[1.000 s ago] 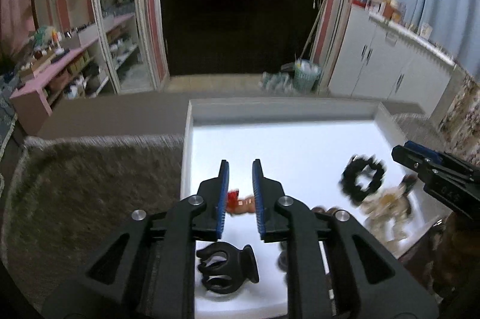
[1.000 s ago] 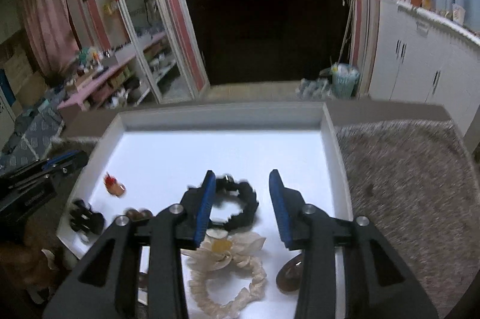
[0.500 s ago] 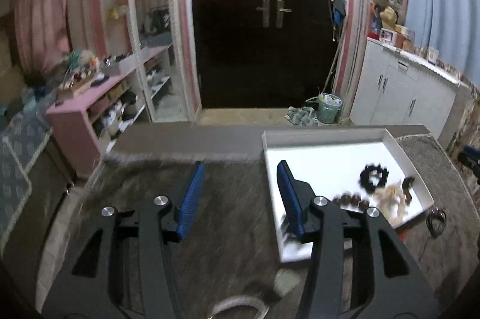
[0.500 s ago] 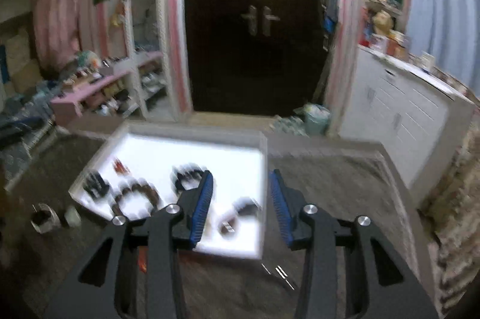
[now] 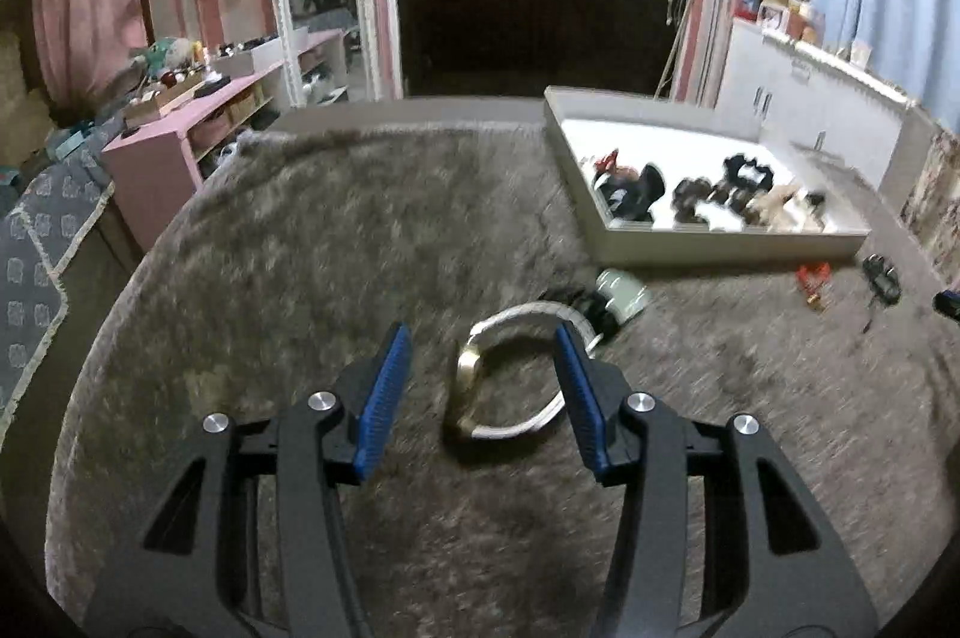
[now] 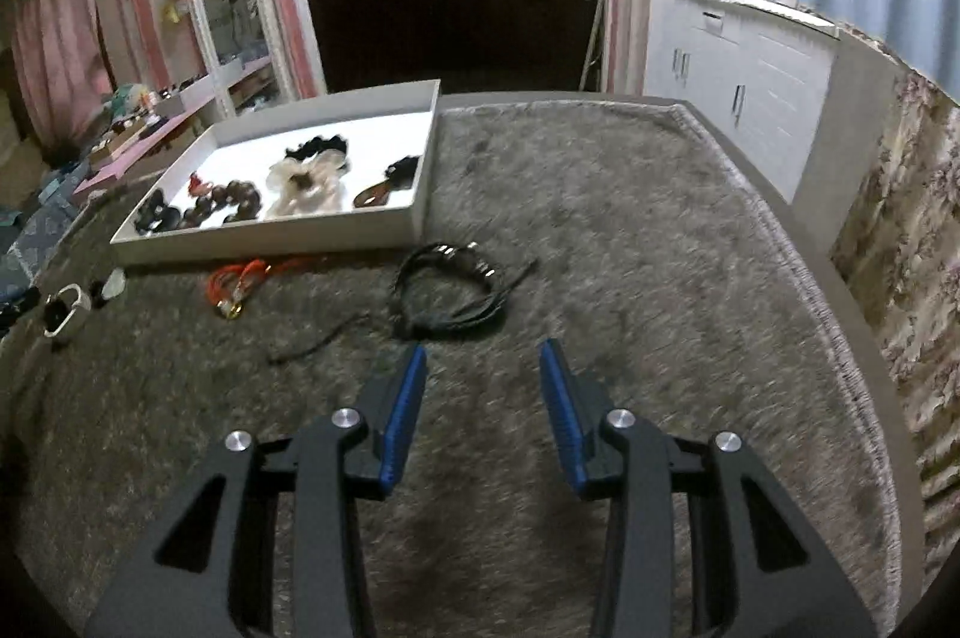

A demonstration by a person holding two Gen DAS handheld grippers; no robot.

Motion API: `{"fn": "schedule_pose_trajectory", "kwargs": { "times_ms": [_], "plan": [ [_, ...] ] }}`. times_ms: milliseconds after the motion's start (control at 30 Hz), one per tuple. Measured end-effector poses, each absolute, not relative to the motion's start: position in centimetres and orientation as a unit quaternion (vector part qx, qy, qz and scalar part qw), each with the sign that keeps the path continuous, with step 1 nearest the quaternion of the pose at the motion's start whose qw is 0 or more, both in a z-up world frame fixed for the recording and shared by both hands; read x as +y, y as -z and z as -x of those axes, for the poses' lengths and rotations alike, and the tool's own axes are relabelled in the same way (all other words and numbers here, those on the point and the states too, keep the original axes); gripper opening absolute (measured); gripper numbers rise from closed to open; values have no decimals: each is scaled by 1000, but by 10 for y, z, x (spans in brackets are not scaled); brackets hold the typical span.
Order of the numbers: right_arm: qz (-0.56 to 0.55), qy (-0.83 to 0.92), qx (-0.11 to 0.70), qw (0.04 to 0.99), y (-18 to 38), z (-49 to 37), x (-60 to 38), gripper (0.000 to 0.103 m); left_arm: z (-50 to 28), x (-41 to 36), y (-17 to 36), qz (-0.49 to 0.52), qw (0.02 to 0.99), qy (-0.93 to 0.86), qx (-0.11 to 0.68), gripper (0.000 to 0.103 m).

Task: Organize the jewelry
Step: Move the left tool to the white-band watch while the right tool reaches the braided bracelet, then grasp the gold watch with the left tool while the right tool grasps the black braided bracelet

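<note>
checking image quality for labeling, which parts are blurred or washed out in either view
Left wrist view: the rug is motion-streaked, the tray items smear together; its floor glares white. Right wrist view: milder blur, the black cord bracelet readable; both bend at fisheye edges.

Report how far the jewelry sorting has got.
Done: hair ties and clips already lie in the white tray. In hand: nothing; the left gripper stands open over the watch, the right gripper open near the black cord bracelet. Left: those, plus the orange cord on the rug.

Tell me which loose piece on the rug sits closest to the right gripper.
The black cord bracelet with metal beads, just ahead of the right gripper; the orange cord and the watch lie farther left.
</note>
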State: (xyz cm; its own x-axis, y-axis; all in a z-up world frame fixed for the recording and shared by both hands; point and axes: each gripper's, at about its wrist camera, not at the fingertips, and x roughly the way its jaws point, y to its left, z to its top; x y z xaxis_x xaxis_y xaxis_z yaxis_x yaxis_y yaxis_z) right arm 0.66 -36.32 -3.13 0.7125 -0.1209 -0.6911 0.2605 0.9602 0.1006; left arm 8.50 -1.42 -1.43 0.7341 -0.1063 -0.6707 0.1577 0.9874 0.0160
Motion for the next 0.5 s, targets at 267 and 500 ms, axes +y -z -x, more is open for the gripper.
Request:
{"fn": "schedule_pose_trajectory", "kwargs": {
  "times_ms": [267, 500],
  "plan": [
    [-81, 116, 370, 918, 32, -33, -357, 40, -106, 0, 25, -41, 924, 49, 378, 51],
    [-89, 124, 376, 914, 35, -48, -368, 41, -107, -8, 26, -56, 920, 80, 380, 48]
  ]
}}
